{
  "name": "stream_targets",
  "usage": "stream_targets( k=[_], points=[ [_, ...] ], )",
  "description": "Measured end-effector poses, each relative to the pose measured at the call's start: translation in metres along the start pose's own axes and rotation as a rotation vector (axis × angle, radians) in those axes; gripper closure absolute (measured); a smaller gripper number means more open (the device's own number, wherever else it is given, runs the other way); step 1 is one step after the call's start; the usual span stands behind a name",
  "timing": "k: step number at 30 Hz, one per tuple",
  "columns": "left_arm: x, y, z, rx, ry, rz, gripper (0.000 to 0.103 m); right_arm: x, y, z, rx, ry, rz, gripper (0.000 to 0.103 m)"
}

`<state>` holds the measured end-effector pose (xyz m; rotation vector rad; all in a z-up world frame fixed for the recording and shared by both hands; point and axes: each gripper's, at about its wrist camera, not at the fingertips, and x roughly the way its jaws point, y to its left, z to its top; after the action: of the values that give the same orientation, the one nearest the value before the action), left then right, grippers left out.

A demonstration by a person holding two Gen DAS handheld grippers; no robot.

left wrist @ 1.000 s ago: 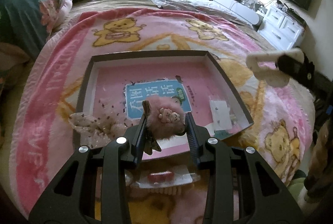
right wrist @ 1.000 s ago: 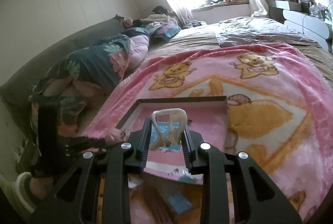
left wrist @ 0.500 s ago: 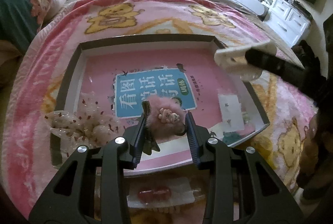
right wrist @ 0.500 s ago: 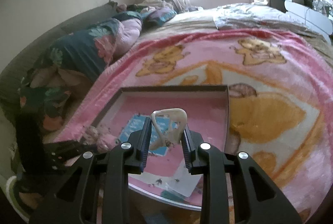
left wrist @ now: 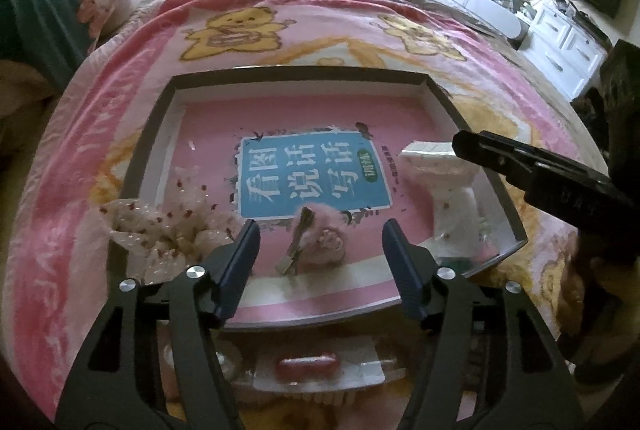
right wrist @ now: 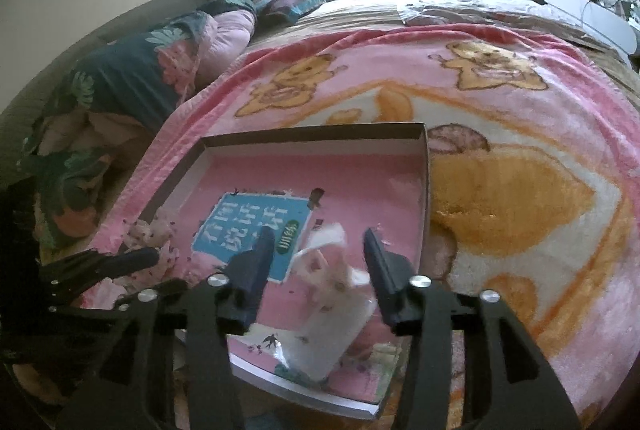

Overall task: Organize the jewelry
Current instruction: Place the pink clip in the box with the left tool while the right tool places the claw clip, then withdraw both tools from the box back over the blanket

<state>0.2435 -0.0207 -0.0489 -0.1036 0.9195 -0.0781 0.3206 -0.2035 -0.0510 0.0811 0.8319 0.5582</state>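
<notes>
- The left gripper (left wrist: 320, 234) is opening; the pink furry hair clip (left wrist: 318, 240) lies unclamped between its fingers in the tray (left wrist: 296, 76).
- The right gripper (right wrist: 318, 244) is opening; the white claw clip (right wrist: 332, 270) is seen unclamped between its fingers at the tray's right.

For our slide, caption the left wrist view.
Left gripper opening above a fluffy pink hair clip dropped in the tray.
</notes>
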Motion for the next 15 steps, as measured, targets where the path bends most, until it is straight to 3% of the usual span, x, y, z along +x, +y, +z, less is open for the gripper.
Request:
stream_targets(
  k=[1,6,8,15],
  points=[
    [-0.003,0.001,-0.001,-0.001,-0.004,0.003,0.045,-0.003,0.001,0.000,-0.002,-0.005,-0.005,0.045],
    [-0.018,0.003,-0.004,-0.010,-0.021,0.009,0.038,-0.022,0.006,0.000,-0.016,-0.046,-0.018,0.031],
    [-0.024,0.004,-0.004,-0.017,-0.028,0.010,0.035,-0.031,0.010,0.000,-0.032,-0.068,-0.034,0.020],
    [-0.051,0.008,-0.005,-0.045,-0.068,0.006,0.013,-0.073,0.026,-0.003,-0.082,-0.155,-0.095,0.005]
  ],
)
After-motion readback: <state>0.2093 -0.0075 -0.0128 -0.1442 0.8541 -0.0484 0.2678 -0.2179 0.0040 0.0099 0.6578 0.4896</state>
